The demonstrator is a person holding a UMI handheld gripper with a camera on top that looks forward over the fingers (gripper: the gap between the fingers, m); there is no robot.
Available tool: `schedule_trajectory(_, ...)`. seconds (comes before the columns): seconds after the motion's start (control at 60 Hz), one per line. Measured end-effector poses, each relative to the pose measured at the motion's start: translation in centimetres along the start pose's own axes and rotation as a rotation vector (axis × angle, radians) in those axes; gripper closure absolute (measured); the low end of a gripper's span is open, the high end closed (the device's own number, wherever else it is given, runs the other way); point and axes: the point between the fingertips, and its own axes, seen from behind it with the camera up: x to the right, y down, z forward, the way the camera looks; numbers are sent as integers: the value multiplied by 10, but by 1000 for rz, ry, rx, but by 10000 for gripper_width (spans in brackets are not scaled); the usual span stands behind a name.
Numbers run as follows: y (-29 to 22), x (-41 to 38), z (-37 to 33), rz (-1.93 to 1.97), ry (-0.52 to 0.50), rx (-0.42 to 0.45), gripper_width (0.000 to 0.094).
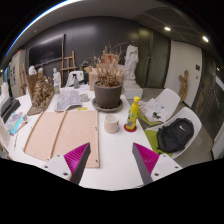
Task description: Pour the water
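A small white cup (111, 123) stands on the white table (112, 150), beyond my fingers. A yellow bottle with a red cap (132, 113) stands just right of the cup. A brown pot of dried plants (107, 92) stands behind them. My gripper (112, 160) hovers above the table's near part, its two fingers with magenta pads (76, 157) spread wide apart with nothing between them.
Two pale wooden boards (65, 133) lie left of the cup. A black bag (177, 135) rests on a white chair at the right. A white bust (131, 66) and model figures (40, 92) stand at the back. A green item (151, 135) lies right of the bottle.
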Motion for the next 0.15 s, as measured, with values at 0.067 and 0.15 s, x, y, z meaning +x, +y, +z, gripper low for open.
schedule_trajectory(0.067, -2, -2, -3, -20, 8, 13, 75)
schedule_trajectory(0.15, -8, -4, -5, -34, 18, 25, 75)
